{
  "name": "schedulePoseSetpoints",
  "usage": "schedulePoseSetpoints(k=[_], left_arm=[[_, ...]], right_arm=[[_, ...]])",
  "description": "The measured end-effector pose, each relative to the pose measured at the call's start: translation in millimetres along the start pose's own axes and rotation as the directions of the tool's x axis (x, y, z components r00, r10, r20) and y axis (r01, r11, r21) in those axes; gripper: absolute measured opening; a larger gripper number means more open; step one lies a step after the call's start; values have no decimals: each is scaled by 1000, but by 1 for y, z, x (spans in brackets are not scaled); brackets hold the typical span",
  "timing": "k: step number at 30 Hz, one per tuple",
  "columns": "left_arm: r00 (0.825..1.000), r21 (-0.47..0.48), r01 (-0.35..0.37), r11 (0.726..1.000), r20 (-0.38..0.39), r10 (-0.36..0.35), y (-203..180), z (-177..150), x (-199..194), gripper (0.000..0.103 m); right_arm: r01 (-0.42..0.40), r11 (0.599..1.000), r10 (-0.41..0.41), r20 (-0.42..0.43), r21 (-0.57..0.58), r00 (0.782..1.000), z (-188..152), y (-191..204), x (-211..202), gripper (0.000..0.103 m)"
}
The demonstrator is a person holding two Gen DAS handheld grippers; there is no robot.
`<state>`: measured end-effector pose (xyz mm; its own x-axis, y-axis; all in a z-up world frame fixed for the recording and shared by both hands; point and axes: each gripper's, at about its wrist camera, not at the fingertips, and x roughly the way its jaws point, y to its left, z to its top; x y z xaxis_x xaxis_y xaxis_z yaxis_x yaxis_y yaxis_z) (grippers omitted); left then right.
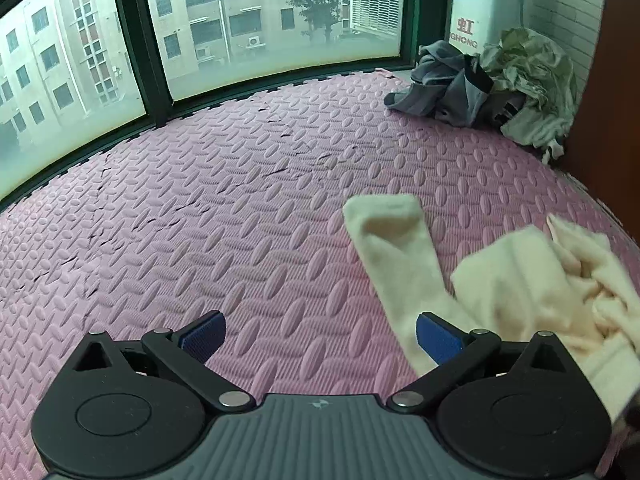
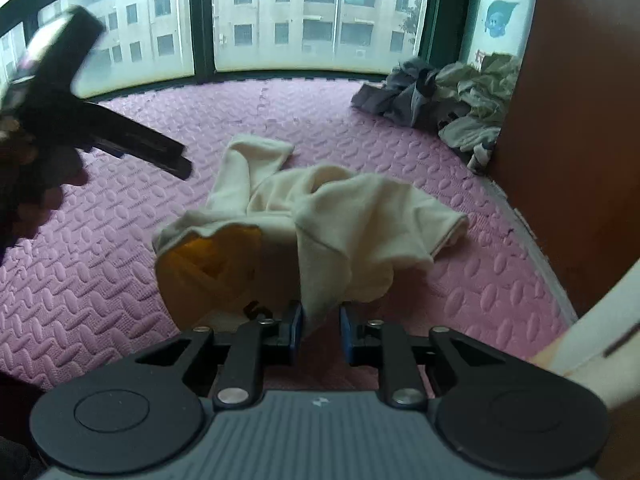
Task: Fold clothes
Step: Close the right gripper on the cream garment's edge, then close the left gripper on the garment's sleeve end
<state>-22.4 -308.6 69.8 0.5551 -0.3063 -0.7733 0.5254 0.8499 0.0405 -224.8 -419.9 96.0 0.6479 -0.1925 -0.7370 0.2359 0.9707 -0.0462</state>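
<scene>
Pink foam mat [image 1: 240, 184] runs up to the window wall [image 1: 132, 40], plenty of bare room to the left. Cream garment [image 2: 320, 216] sits crumpled mid-mat, one sleeve [image 1: 384, 232] stretched toward the window, yellow-orange print on the turned-up part near the right gripper [image 2: 320, 330]. Right gripper is clamped on a bunched fold of that garment, cloth pinched between its blue pads [image 2: 295, 326]. Left gripper [image 1: 320, 338] is spread wide with nothing in it, hovering over bare mat just left of the sleeve. Risk: the pinch looks like several layers, so I'd expect a pull to drag the whole bundle rather than spread it; the grip is also near the cloth edge, could slip out. Brown panel [image 2: 568, 120] is close on the right and limits spreading that way. Pile of grey and pale clothes [image 1: 492, 84] sits in the far right corner, well apart, not in the way.
</scene>
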Motion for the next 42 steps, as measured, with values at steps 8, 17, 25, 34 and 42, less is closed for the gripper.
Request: schedulePoseSetpoints(k=[8,17,25,34,42], left_arm=[[1000,-84,21,996,-9,-22,0,28,27,103],[998,-127,19,992,-60,-27,-4,44,59,101],[995,-134,35,990,-83,-46,-9,42,72,48],[999,-82,44,996,-6,-45,0,40,43,4],[997,-75,-52,996,57,56,36,37,10,2]], right_arm=[[-11,1000,11,109,-3,994,26,3,-27,37],[16,999,-23,150,47,988,50,-8,-5,45],[25,997,-36,144,77,989,62,-17,15,49],[12,990,-22,75,141,997,65,-34,41,49],[49,993,-55,53,109,997,54,-29,41,47]])
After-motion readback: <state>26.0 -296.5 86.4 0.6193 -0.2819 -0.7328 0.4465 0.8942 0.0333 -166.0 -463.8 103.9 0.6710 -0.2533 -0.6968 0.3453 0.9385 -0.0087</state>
